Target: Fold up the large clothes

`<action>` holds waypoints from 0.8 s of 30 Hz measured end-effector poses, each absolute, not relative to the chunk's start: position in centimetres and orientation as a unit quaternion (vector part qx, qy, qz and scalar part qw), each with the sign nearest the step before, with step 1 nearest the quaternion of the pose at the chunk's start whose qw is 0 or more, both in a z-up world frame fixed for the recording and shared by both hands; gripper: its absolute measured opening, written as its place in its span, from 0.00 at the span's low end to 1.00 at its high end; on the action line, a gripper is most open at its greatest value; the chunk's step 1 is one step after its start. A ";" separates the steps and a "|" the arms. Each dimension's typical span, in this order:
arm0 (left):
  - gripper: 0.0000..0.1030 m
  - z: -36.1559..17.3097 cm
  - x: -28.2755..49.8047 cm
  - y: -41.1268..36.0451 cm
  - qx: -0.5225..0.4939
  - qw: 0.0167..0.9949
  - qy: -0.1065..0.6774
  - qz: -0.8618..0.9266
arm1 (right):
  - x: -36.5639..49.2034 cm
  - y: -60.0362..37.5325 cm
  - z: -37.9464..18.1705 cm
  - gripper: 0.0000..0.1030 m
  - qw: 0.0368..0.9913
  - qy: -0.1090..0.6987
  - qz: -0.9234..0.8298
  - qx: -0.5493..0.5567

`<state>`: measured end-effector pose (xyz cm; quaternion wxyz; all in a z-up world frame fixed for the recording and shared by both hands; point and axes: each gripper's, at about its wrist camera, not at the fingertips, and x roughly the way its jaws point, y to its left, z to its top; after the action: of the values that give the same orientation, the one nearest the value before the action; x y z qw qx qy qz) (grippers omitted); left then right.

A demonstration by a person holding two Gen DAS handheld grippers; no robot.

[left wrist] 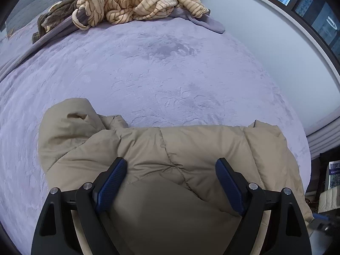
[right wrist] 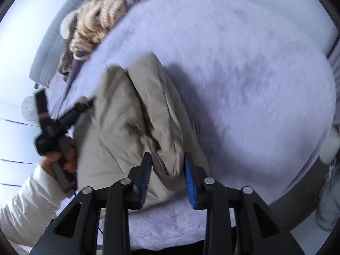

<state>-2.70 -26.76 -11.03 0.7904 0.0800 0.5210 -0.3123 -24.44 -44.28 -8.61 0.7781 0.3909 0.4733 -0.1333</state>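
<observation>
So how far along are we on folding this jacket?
Partly folded: the beige puffer jacket lies bunched lengthwise on the purple bedspread. In hand: the right gripper brackets a fold; the left gripper hovers open. Left: flattening, final folds, and the striped pile.

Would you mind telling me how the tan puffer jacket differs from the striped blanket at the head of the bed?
The tan puffer jacket is plain and quilted; the striped blanket is cream with dark lines. The jacket lies fairly flat nearby, under the left tool; the blanket is heaped, far off. Both rest on the lavender bedspread.
</observation>
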 end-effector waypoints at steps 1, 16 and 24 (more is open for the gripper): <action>0.84 -11.0 -2.8 -26.7 0.079 0.791 0.520 -0.312 | -23.8 -44.7 -7.5 0.42 0.790 0.462 -0.125 0.384; 0.84 -10.6 -4.2 -26.8 0.097 0.798 0.512 -0.304 | -8.8 -45.8 -16.6 0.14 0.721 0.543 -0.039 0.428; 0.84 -8.8 -5.5 -25.7 0.115 0.795 0.520 -0.292 | -10.9 -45.8 -18.2 0.14 0.710 0.529 -0.029 0.465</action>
<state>-5.53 -25.72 -8.77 0.7946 0.1152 0.5198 -0.2918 -10.88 -45.79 -18.16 0.7096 0.4651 0.5285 -0.0291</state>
